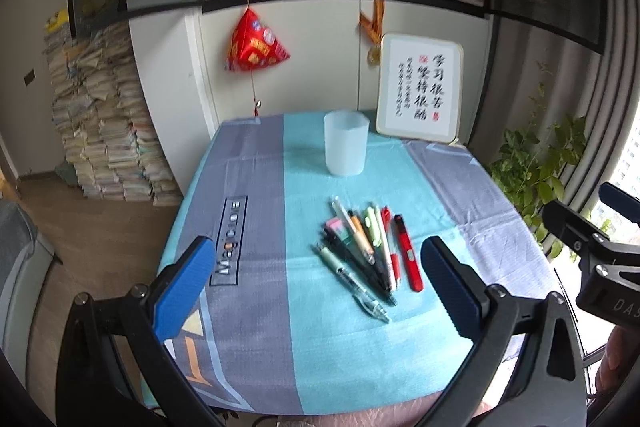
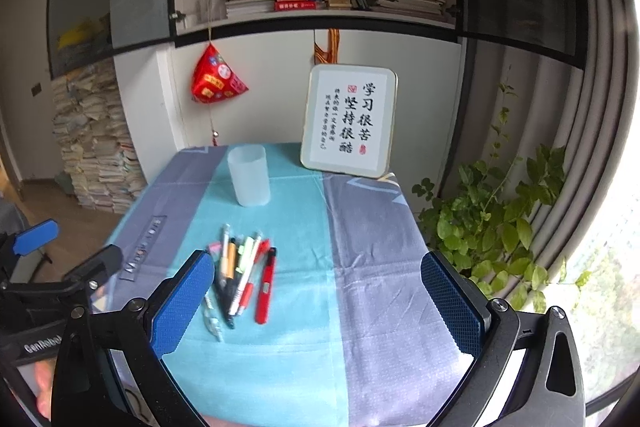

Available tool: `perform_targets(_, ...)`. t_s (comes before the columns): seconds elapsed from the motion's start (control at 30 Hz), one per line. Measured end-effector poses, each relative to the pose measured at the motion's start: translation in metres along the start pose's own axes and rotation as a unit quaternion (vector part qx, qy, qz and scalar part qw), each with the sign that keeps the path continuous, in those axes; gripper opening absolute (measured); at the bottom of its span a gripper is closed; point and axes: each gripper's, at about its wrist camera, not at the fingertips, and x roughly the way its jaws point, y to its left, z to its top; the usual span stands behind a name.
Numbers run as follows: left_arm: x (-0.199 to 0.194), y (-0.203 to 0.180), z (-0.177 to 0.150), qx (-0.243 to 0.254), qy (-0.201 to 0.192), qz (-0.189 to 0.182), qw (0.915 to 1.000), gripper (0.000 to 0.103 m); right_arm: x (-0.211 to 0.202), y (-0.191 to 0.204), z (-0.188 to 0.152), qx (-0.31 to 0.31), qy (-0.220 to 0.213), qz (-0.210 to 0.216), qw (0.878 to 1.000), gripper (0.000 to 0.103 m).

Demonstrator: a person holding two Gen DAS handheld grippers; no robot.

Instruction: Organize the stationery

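Left gripper (image 1: 316,281) and right gripper (image 2: 318,303) both spread wide, holding nothing, above the near edge of the tablecloth (image 1: 256,339). Just beyond, a bunch of pens (image 1: 366,251) side by side on the teal stripe; farther back, upright translucent cup (image 1: 346,143), then framed calligraphy (image 1: 418,87) against the wall.

The tablecloth (image 1: 304,339) was matt woven cloth, faintly creased. The cup (image 1: 345,143) looked like frosted, translucent plastic. The pens (image 1: 366,251) were smooth plastic, the red one (image 1: 409,251) glossy. Both grippers' pads (image 2: 452,307) were blue, finely knurled rubber on matt black plastic arms with metal screws. The floor (image 1: 100,227) looked wooden.
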Motion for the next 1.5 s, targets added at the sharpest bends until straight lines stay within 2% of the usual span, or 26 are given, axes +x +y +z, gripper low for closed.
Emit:
perform_targets(0.2, 0.019, 0.007, -0.003, -0.006, 0.017, 0.007, 0.9998, 0.101, 0.024, 0.004, -0.004, -0.005, 0.021, 0.01, 1.0, 0.103)
perform_targets(0.27, 0.026, 0.009, -0.005, -0.008, 0.025, 0.007, 0.9996, 0.101, 0.033, 0.003, -0.005, 0.001, 0.032, 0.019, 0.999, 0.096)
perform_targets(0.43, 0.051, 0.013, -0.011, -0.01, 0.053, 0.003, 0.9985, 0.092, 0.068, 0.005, -0.01, 0.011, 0.086, 0.051, 0.995, 0.06)
perform_targets(0.6, 0.08, 0.016, -0.015, -0.014, 0.089, 0.0, 0.996, 0.084, 0.108, 0.011, -0.019, 0.001, 0.136, 0.067, 0.988, 0.046)
perform_targets(0.73, 0.105, 0.019, -0.019, -0.019, 0.115, -0.003, 0.9932, 0.074, 0.137, 0.014, -0.022, 0.008, 0.168, 0.081, 0.982, 0.046)
perform_targets(0.9, 0.135, 0.022, -0.021, -0.025, 0.146, -0.009, 0.9889, 0.07, 0.166, 0.018, -0.022, 0.012, 0.195, 0.09, 0.977, 0.046)
perform_targets(1.07, 0.153, 0.019, -0.021, -0.021, 0.161, -0.012, 0.9866, 0.068, 0.189, 0.026, -0.019, 0.008, 0.209, 0.095, 0.973, 0.046)
perform_targets(1.23, 0.17, 0.018, -0.021, -0.023, 0.179, -0.015, 0.9834, 0.056, 0.209, 0.032, -0.017, 0.007, 0.227, 0.093, 0.969, 0.046)
perform_targets(1.5, 0.182, 0.015, -0.018, -0.025, 0.19, -0.022, 0.9811, 0.049, 0.225, 0.039, -0.014, -0.004, 0.234, 0.088, 0.968, 0.046)
